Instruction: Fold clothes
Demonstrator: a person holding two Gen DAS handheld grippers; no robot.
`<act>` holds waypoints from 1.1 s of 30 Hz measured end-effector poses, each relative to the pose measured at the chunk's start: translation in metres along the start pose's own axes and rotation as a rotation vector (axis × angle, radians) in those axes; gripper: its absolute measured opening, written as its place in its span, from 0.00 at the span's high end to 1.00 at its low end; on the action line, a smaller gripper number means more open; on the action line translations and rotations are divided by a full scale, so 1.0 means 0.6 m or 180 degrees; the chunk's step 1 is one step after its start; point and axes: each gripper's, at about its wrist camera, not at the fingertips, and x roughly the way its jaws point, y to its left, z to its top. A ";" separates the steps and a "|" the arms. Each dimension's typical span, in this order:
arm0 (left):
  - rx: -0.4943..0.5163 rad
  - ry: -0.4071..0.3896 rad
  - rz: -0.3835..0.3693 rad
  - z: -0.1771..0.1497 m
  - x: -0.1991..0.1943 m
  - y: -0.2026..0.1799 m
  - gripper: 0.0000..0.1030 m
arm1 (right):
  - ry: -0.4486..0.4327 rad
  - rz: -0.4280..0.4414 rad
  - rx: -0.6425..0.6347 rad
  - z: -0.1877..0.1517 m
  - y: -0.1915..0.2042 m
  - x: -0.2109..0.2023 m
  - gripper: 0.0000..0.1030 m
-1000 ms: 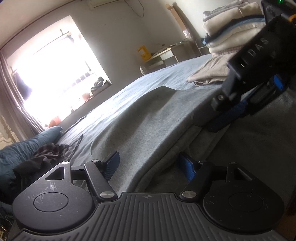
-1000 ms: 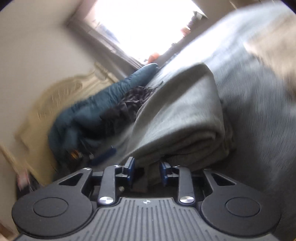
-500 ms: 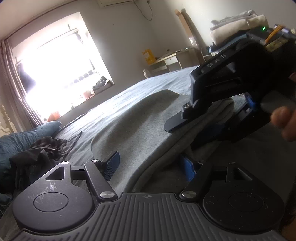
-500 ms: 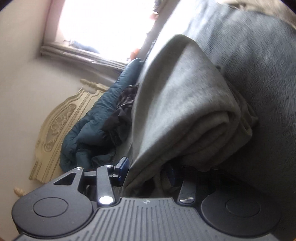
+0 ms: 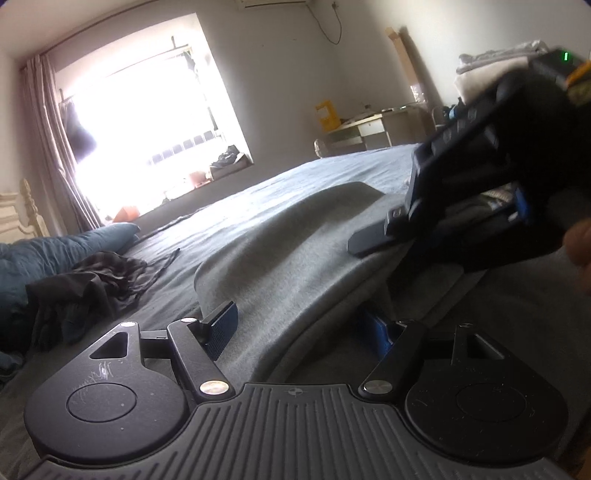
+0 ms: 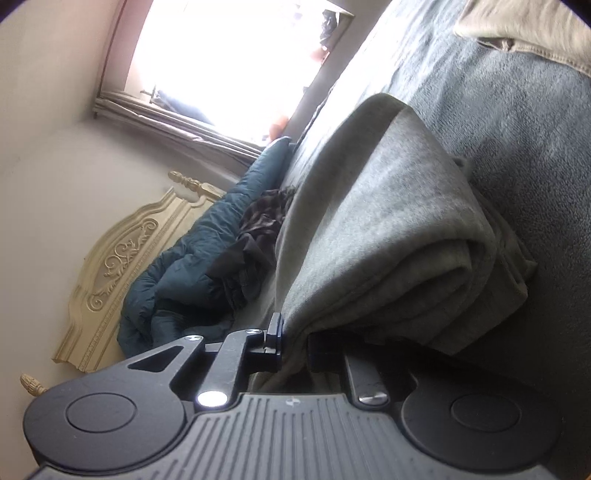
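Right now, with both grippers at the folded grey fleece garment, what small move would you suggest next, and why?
Probably close the left gripper: its jaws stand open around the folded grey fleece garment's edge, while the right gripper is closing on the other end.

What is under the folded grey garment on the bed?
The grey garment lies on the blue-grey bedcover. Its own folded layers show at the edge; anything between or beneath them is covered.

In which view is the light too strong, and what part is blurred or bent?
Left wrist view: the window is blown out white, the right claw is motion-blurred, and the walls curve from the fisheye. Right wrist view: the window glares again, the scene is tilted, and the beige cloth is soft.
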 end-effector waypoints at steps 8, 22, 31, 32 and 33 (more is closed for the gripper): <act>0.0632 0.0043 0.0646 0.000 0.000 -0.041 0.22 | -0.0088 -0.0023 -0.0149 -0.006 0.010 -0.004 0.88; 0.1013 0.0060 0.0937 -0.009 -0.024 -0.051 0.25 | 0.0014 0.0117 -0.0022 -0.001 -0.010 -0.006 0.84; 0.1063 0.0001 0.0915 -0.001 -0.026 -0.035 0.25 | 0.0414 0.0175 -0.0911 -0.016 -0.002 -0.044 0.80; 0.1081 -0.0001 0.0917 -0.003 -0.024 -0.035 0.25 | 0.0455 0.0149 -0.0994 -0.019 0.000 -0.042 0.83; 0.1099 -0.0002 0.0921 -0.003 -0.019 -0.033 0.26 | 0.0478 0.0101 -0.1074 -0.021 0.003 -0.037 0.86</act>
